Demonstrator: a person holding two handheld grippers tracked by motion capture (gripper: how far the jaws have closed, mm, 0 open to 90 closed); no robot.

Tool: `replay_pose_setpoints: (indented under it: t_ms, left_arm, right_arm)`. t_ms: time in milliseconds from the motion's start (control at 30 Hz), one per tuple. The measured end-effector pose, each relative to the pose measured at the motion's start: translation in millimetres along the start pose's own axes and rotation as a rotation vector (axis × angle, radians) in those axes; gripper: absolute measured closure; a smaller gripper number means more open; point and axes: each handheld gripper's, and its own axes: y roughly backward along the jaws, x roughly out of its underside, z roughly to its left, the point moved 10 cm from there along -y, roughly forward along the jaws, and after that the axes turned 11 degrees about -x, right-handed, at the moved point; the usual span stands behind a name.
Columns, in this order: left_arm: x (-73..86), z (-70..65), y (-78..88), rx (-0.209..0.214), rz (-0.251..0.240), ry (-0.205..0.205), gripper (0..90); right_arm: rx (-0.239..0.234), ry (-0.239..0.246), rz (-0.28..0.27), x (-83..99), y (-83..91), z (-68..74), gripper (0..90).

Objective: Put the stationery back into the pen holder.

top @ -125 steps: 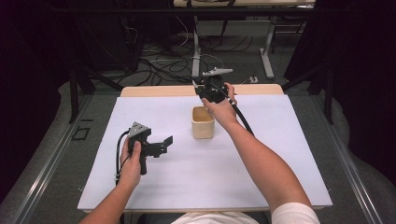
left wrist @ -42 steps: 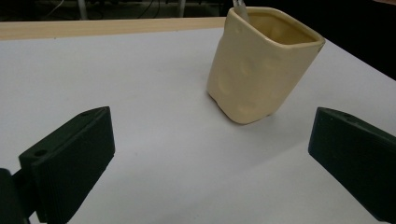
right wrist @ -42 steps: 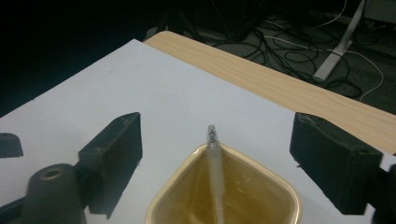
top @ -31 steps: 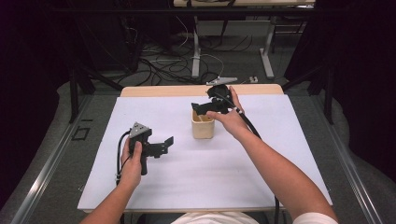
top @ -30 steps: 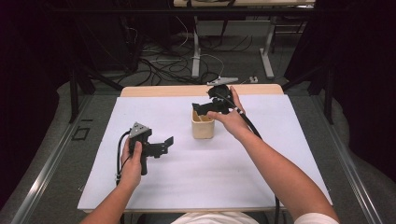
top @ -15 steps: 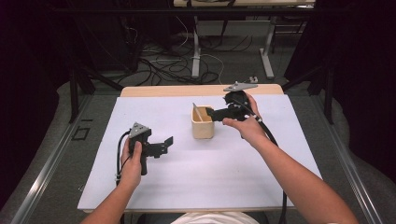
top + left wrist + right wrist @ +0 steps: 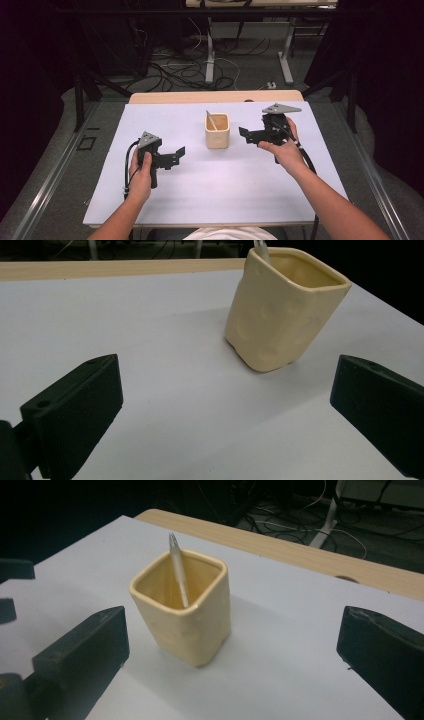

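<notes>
Left side of the high view: the left gripper (image 7: 176, 155) is held low over the white table (image 7: 210, 200) in the person's left hand (image 7: 141, 172), at about 8 o'clock from the cup (image 7: 217, 131). Its jaws are spread wide and nothing is held between them; they are aimed toward 2 o'clock, at the cup. A black cable is seen looping from it down beside the wrist. In the left gripper view, the cup (image 7: 282, 307) is seen well ahead of the wide-spread jaws, right of centre, with bare table between.

Centre: the cup, cream-coloured, squarish and dimpled, is stood upright on the table, slightly toward the far edge. A thin pale fork (image 7: 211, 120) is stood inside it, leaned against the rim at about 11 o'clock, tines up and clear of the rim. In the right gripper view the fork (image 7: 178, 570) is seen slanted inside the cup (image 7: 185, 615), its tines above the far rim.

Right side: the right gripper (image 7: 246, 136) is held in the right hand (image 7: 282, 150) at about 3 o'clock from the cup, near it but apart. Its jaws are pointed toward 9 o'clock, spread wide, with nothing gripped. A grey three-cornered plate is carried on top of it.

Beyond the table at 12 o'clock, a wooden strip (image 7: 215, 96) is seen along the far edge, then dark floor with cables (image 7: 175, 65).
</notes>
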Motion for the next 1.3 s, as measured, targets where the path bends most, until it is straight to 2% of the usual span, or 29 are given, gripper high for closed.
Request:
replay_pose_setpoints:
  t_ms: [300,700,1033,1100,1133,1300]
  left_arm:
    - [1.4,-1.0,-0.7,0.002,0.007,-0.007,0.2]
    - [0.5,-1.6,-0.6,0.000,-0.003,-0.005,0.2]
    - [2.2,6.1,5.4,-0.008,0.000,0.008,0.2]
    - [2.4,7.6,6.4,-0.010,0.000,0.011,0.2]
    - [2.4,8.0,6.8,-0.009,-0.002,0.011,0.2]
    - [3.1,8.9,7.9,-0.005,-0.002,0.011,0.3]
  right_arm:
    - [0.032,-0.038,-0.035,27.5,24.3,-19.4,0.5]
    - [0.079,-0.099,-0.032,62.9,48.6,-42.4,0.7]
    - [0.109,-0.154,-0.033,87.2,57.9,-57.7,0.8]
    - [0.112,-0.151,-0.033,91.4,58.2,-61.2,0.8]
    - [0.115,-0.167,-0.034,93.7,57.7,-62.1,0.8]
    - [0.144,-0.178,-0.035,100.9,59.5,-74.9,0.9]
